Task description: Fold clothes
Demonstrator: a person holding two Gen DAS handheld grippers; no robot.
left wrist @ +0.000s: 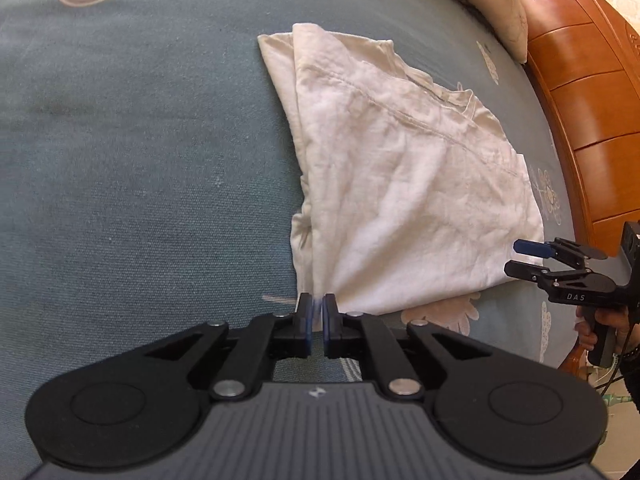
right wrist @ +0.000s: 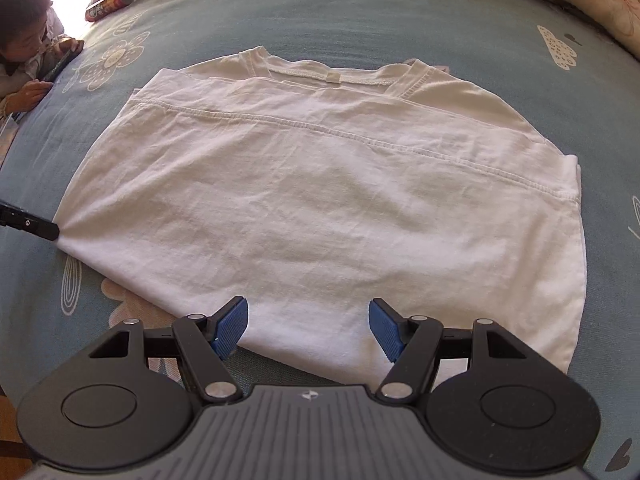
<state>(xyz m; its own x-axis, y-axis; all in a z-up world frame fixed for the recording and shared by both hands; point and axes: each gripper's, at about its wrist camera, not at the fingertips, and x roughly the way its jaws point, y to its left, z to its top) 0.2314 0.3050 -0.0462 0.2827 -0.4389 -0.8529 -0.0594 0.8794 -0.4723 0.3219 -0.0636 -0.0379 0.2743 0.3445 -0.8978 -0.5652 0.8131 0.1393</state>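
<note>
Left gripper (left wrist: 317, 312): blue pads pressed together, pinching the near corner of a folded white T-shirt (left wrist: 404, 184) lying flat on a blue floral bedsheet (left wrist: 140, 160). Right gripper (right wrist: 307, 326): fingers spread wide, hovering over the shirt's near edge, holding nothing.

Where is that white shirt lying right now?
The white shirt lies partly folded on the blue flowered bedspread. The left gripper pinches its near corner, and the open right gripper hovers over its near edge.
</note>
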